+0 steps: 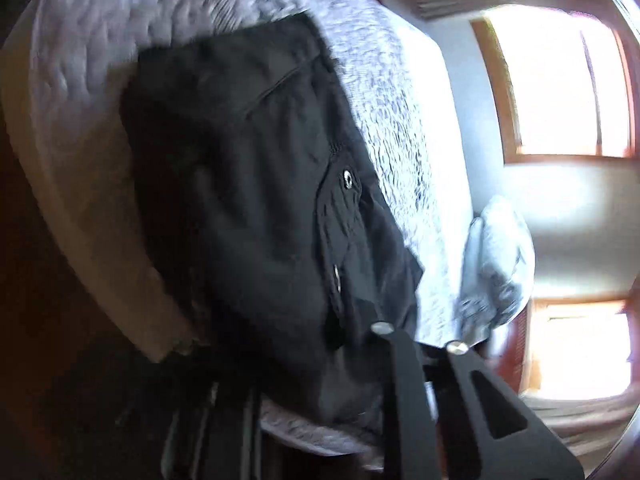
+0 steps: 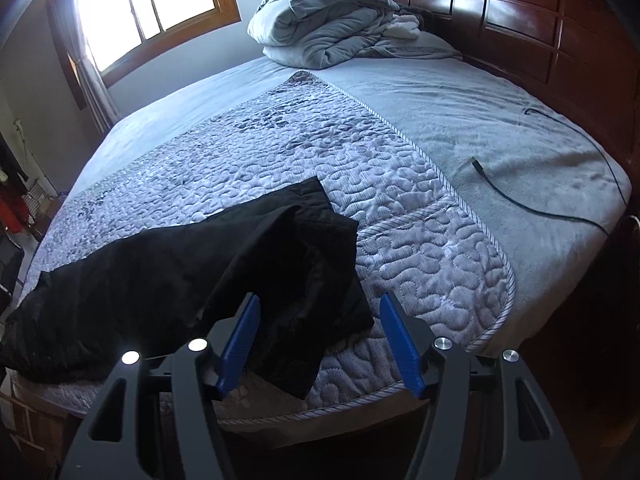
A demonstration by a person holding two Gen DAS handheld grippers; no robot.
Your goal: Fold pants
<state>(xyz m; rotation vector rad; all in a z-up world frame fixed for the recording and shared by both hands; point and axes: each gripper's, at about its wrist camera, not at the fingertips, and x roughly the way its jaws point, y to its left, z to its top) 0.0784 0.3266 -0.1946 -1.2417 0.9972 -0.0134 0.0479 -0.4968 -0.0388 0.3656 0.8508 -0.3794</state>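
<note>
One pair of black pants (image 2: 168, 272) is seen lying on the quilted grey coverlet (image 2: 280, 168) near the foot edge of the bed (image 2: 500, 152), partly folded, with one end doubled over toward the right gripper (image 2: 320, 340). The two blue-padded fingers (image 2: 240, 344) of the right gripper are held spread apart; a fold of the pants lies between them, against the left pad, but is not pinched. In the blurred, rolled left wrist view the pants (image 1: 240, 180) are shown close up, with one metal snap (image 1: 348, 180) visible on the cloth, and the left gripper (image 1: 416, 336) is seen with its two fingers pressed together at the pants' edge; whether cloth is caught between them cannot be told. One heap of grey bedding (image 2: 328, 20) is piled at the far end of the bed, beside one dark wooden headboard (image 2: 520, 20). One black cable (image 2: 560, 176) is laid across the plain grey blanket. One window (image 2: 152, 4) is lit brightly in the right wrist view
</note>
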